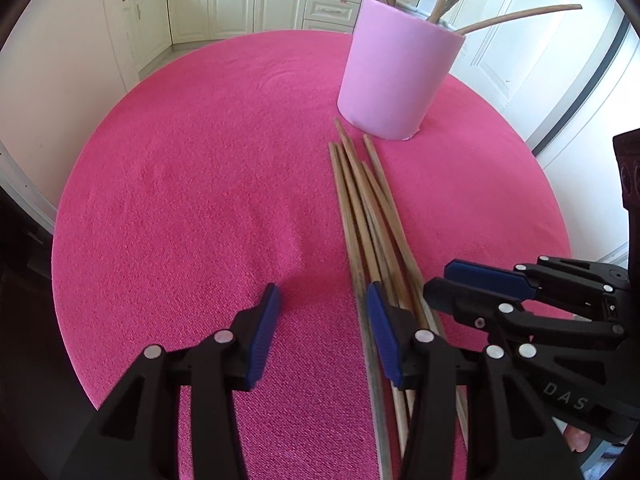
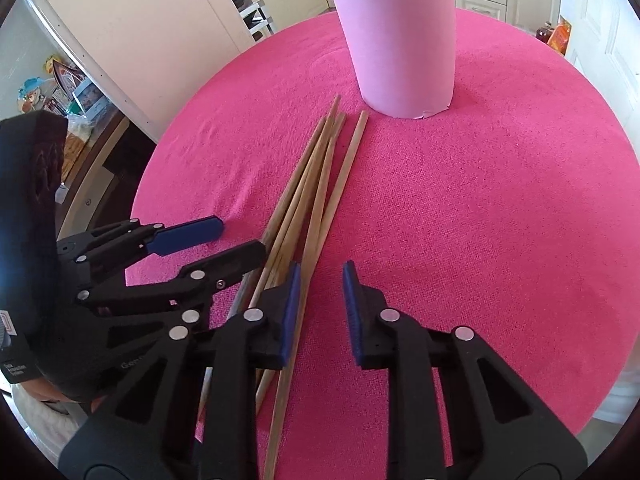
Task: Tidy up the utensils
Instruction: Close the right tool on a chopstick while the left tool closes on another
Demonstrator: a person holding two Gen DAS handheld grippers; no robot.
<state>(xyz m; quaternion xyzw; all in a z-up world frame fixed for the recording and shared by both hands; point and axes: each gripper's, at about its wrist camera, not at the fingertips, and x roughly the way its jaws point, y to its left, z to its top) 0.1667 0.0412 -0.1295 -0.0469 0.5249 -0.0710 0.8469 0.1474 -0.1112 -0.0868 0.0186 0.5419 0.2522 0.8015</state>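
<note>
Bench (image 1: 180, 200): round top under a bright pink cloth; fills the middle of both views.
Cabinets (image 1: 240, 4): cream doors and drawers, top of the left wrist view.
Cup (image 1: 396, 68): pale pink cylinder, upright on the cloth, upper right of the left wrist view, top centre of the right wrist view; several sticks stand in it, leaning outward.
Sticks (image 1: 360, 208): loose bundle of bamboo sticks lying flat on the cloth, far tips just short of the cup's base, near ends running under both tools; some cross each other.
Left tool (image 1: 322, 308): black with blue pads, bottom centre of its own view; jaws partly apart with bare cloth between them; its right pad lies against the bundle's left edge; nothing held.
Right tool (image 2: 320, 280): bottom centre of its own view; jaws narrowly apart, nothing gripped; one stick passes just under the left pad, the rest lie left of it.
</note>
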